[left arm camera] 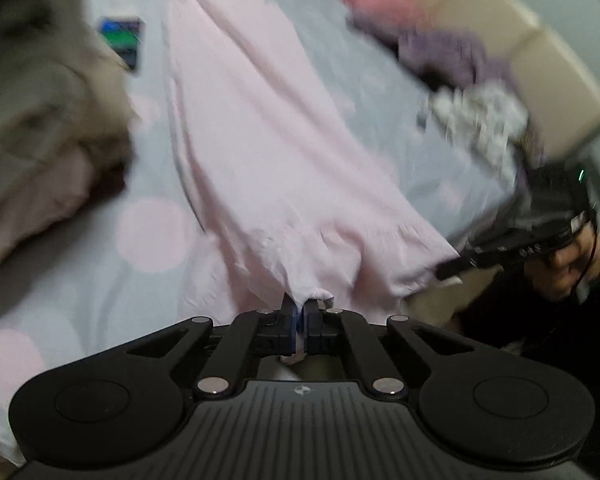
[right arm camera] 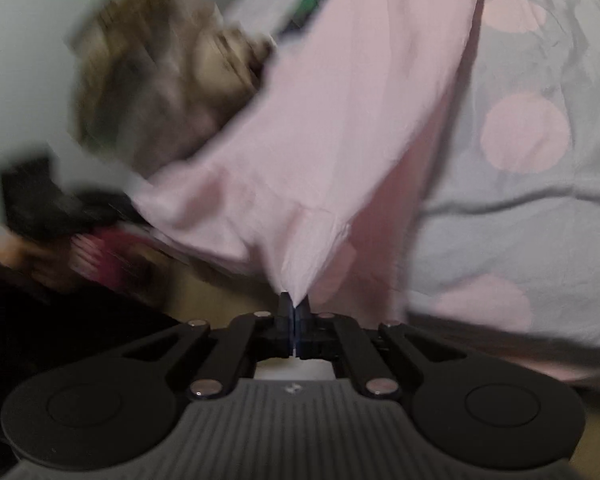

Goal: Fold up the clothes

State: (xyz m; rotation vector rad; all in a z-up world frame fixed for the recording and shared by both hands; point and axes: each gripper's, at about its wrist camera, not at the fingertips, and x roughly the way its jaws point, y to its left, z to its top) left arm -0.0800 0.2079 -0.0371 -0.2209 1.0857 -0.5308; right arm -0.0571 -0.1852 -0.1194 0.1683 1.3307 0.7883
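The left gripper (left arm camera: 300,306) is pinched tight on the hem of the pale pink garment (left arm camera: 260,128), which stretches away toward 12 o'clock over the polka-dot sheet (left arm camera: 152,236). The right gripper (right arm camera: 294,304) likewise clamps an edge (views blurred), cloth running toward 1 o'clock

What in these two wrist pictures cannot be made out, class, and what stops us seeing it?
- Left wrist view: the heap of clothes at upper right is motion-blurred; single garments cannot be told apart.
- Left wrist view: the small blue-green item on the spotted sheet is too blurred to name.
- Right wrist view: the brown pile is smeared by motion.
- Both views: the pink garment runs past the top edge; its type is unclear.
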